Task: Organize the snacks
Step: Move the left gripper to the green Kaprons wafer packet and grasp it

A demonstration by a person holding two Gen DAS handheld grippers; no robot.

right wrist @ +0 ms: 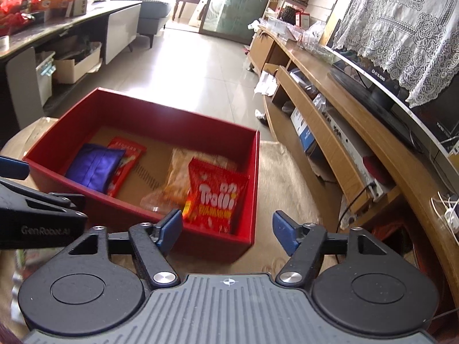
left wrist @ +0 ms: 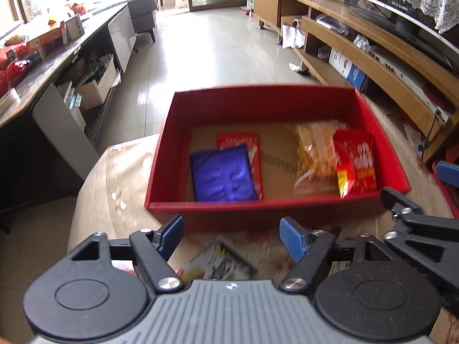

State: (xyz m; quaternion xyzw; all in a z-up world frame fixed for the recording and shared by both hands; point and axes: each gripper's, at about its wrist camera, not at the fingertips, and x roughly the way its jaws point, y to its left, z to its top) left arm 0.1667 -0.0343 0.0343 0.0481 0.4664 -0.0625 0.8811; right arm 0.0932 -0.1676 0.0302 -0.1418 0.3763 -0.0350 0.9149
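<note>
Hovering over the round table point(left wrist: 94, 200), both tools empty. Red box point(left wrist: 258, 101) sits at its far side, open-topped, cardboard floor showing. Inside, left end: purple pouch point(left wrist: 222, 173) lying over a flat red packet point(left wrist: 243, 143). Right end: clear bag of orange snacks point(left wrist: 314, 154) with the red Trolli bag point(right wrist: 216, 195) leaning against it, in the near right corner. My left gripper point(left wrist: 231, 238) has its jaws spread wide, nothing between them; right gripper point(right wrist: 227, 230) the same, poised by the box's near wall. One loose packet point(left wrist: 221, 261) lies blurred on the table just beneath the left tool. Judging this a between-picks step: four in, at least one out. Next move likely calls for dropping the left jaws onto that flat packet, edge-on.
</note>
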